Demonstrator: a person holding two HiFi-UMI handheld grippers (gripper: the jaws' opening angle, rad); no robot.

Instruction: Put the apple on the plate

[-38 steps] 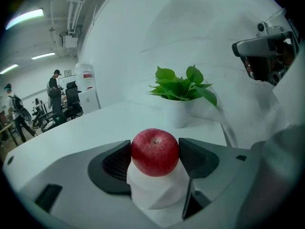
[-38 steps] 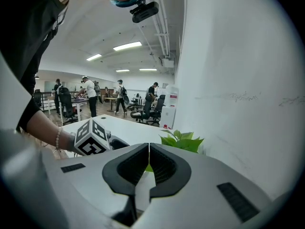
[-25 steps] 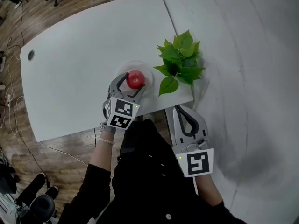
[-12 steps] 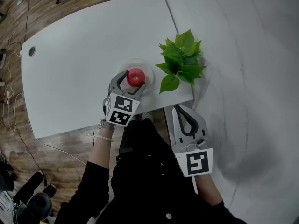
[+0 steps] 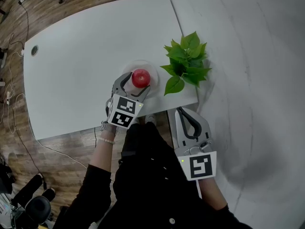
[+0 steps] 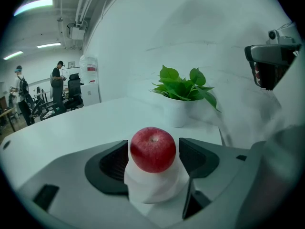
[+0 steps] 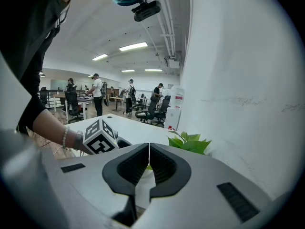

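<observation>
A red apple (image 5: 141,78) (image 6: 153,149) sits between the jaws of my left gripper (image 5: 137,82) (image 6: 153,159), whose pads press against both its sides. The apple rests over a white plate (image 5: 153,70) near the front of the white table (image 5: 81,66); in the left gripper view the plate (image 6: 152,190) shows as a white patch right under the apple. Whether the apple's weight is on the plate I cannot tell. My right gripper (image 5: 185,112) (image 7: 149,149) hangs off the table's front edge, close to the person's body, jaws shut together and empty.
A green potted plant (image 5: 186,63) (image 6: 183,87) (image 7: 189,143) stands at the table's right corner, just right of the plate, against a white wall (image 5: 248,56). Wooden floor with cables and office chairs (image 5: 33,209) lies to the left. People stand far off in the room.
The left gripper and the apple have shifted slightly forward over the plate. The right gripper has stayed where it was.
</observation>
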